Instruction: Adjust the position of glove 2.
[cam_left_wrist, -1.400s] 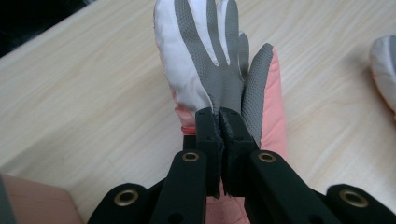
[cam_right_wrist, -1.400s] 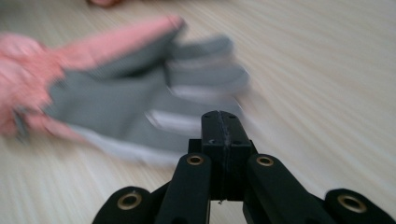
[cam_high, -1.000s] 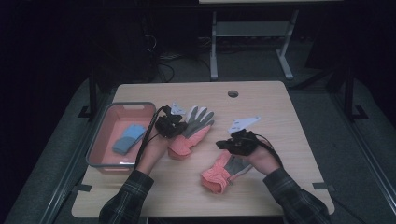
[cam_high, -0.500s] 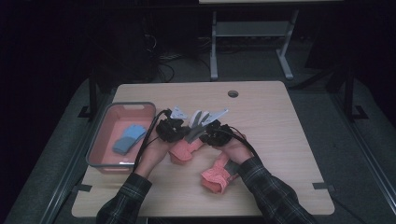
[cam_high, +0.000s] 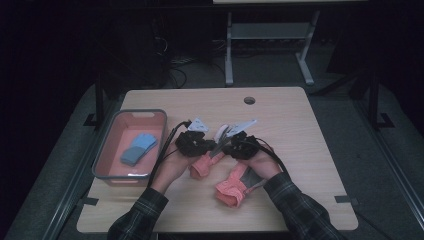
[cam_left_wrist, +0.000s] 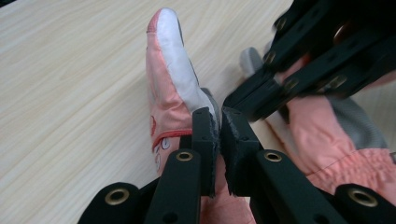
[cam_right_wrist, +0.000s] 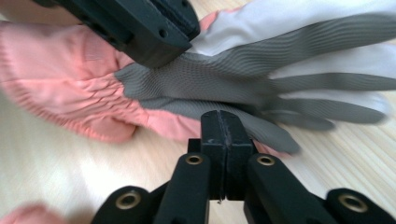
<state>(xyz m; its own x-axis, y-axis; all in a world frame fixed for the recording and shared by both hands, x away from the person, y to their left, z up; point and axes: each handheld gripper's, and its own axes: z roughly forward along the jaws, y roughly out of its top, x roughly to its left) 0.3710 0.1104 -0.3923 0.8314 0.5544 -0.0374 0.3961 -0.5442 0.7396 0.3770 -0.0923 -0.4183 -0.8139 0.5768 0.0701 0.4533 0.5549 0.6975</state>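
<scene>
Now 2 pink gloves (cam_high: 202, 165), 1 tray (cam_high: 107, 155); L claw (cam_left_wrist: 219, 135) clamped on glove, R claw (cam_right_wrist: 226, 140) together.

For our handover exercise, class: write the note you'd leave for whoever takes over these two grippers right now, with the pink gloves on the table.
Left gripper: shut on the edge of the first pink glove, mid-table.
Right gripper: shut, empty, tips at that same glove's grey side.
Second pink glove: loose near the front edge, by the right wrist.
Tray, at the left: holds a blue fabric bundle.
Done: first glove gripped.
Left: probably pairing both pink gloves and putting them in the tray.
</scene>
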